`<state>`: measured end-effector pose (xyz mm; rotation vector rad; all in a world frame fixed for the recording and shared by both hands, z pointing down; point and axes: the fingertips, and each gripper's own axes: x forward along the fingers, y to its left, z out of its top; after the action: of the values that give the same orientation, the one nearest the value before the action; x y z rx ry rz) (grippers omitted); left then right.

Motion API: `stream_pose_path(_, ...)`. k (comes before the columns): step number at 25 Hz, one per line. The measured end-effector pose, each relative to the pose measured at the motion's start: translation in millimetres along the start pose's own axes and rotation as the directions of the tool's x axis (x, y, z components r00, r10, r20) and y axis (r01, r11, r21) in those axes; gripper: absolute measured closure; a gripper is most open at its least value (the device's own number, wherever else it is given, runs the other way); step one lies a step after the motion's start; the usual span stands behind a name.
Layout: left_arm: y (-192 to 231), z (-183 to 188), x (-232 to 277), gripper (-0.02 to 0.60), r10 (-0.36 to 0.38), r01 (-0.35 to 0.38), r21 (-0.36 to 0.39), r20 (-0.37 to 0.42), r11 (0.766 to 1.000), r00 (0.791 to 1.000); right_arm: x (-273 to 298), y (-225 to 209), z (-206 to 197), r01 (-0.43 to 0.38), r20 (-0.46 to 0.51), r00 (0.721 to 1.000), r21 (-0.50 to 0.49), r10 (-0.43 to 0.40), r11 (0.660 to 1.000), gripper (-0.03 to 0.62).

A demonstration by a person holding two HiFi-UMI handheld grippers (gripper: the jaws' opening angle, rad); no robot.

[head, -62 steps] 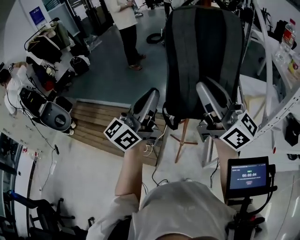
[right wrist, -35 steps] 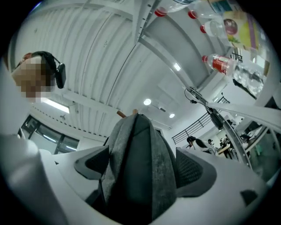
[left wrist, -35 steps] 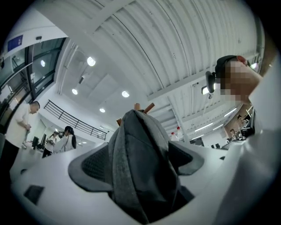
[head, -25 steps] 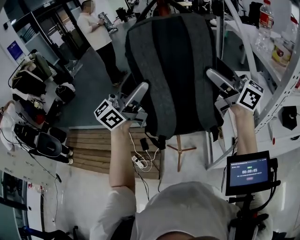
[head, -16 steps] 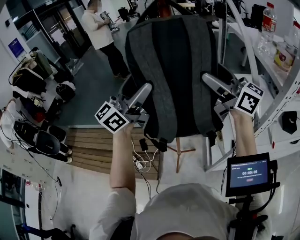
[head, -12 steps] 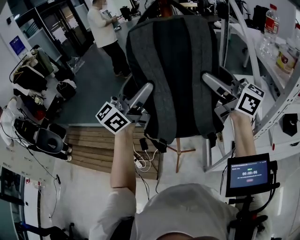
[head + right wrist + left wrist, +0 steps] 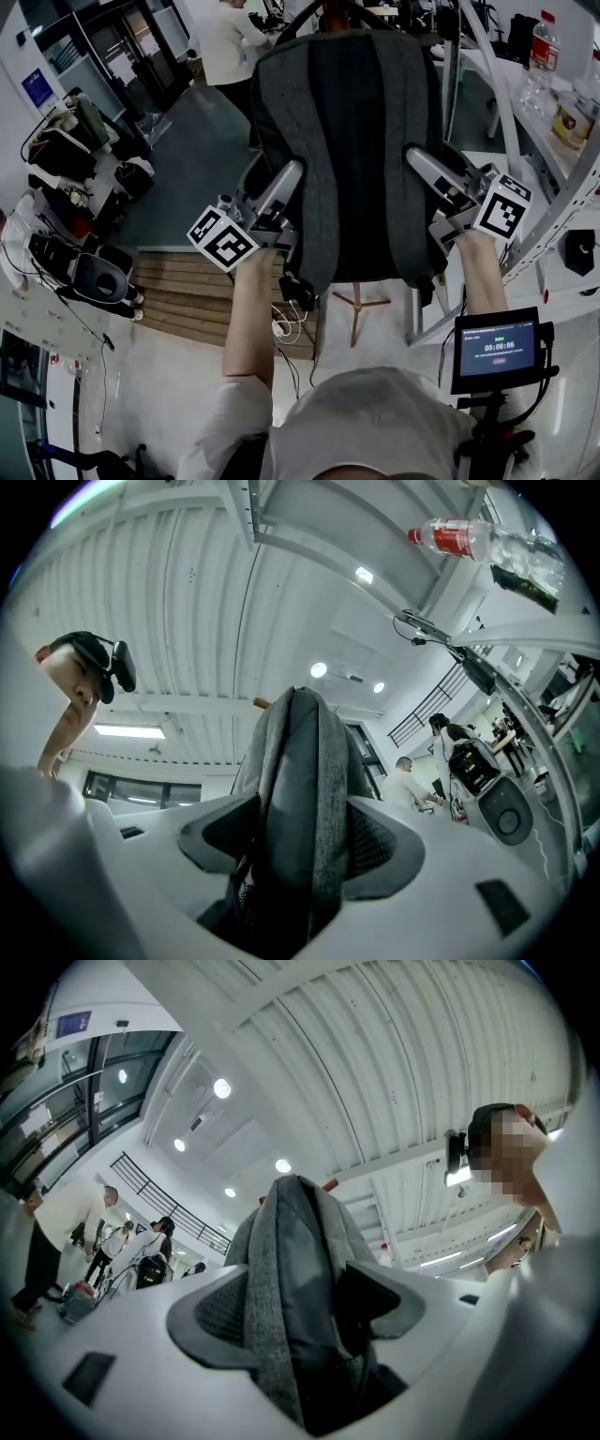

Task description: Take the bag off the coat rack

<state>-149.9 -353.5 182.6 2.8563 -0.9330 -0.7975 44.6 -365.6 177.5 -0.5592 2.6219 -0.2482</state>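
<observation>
A grey and black backpack (image 7: 347, 141) hangs from the top of a wooden coat rack (image 7: 357, 306). In the head view my left gripper (image 7: 286, 183) sits on the bag's left edge and my right gripper (image 7: 422, 169) on its right edge. In the left gripper view the bag's side (image 7: 300, 1241) stands between the closing jaws of the left gripper (image 7: 309, 1312), loose against the pads. In the right gripper view the bag's edge (image 7: 300, 752) fills the gap of the right gripper (image 7: 300, 846), whose closing pads press on it.
A person (image 7: 230, 37) stands at the back left. Bags and gear (image 7: 66, 141) lie at the left. A metal shelf with bottles (image 7: 544, 47) is close on the right. A small screen (image 7: 497, 349) stands at the lower right. Cables (image 7: 286, 323) lie on the floor.
Both grippers have risen from the bag's bottom to its sides and their jaws have narrowed around its edges. The person in the background has walked farther away.
</observation>
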Motion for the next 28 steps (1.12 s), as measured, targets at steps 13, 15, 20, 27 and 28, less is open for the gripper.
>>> stream_pose_path(13, -29.9, 42.6, -3.6, 0.288, 0.01, -0.012, 0.05, 0.032, 0.999, 0.999, 7.7, 35.6, 29.2, -0.053, 0.031, 0.998, -0.027, 0.054, 0.998, 0.306)
stream_pose_path(15, -37.7, 53.6, -9.2, 0.288, 0.014, -0.017, 0.062, 0.048, 0.998, 0.999, 12.4, 48.0, 35.0, -0.073, 0.029, 0.997, -0.04, 0.075, 0.996, 0.306)
stream_pose_path(20, -63.5, 81.6, -33.5, 0.29, 0.036, -0.045, 0.111, 0.086, 0.993, 0.996, 22.8, 83.3, 42.4, -0.146, 0.023, 0.989, -0.059, 0.147, 0.988, 0.304)
stream_pose_path(27, -105.9, 116.3, -86.7, 0.289, 0.196, -0.222, 0.213, 0.135, 0.952, 0.971, 47.3, 126.9, 31.3, -0.321, 0.002, 0.947, 0.021, 0.321, 0.947, 0.304)
stream_pose_path(28, -113.5, 123.0, -96.9, 0.289, 0.227, -0.255, 0.227, 0.144, 0.94, 0.963, 52.9, 135.8, 28.7, -0.35, -0.004, 0.937, 0.04, 0.351, 0.936, 0.304)
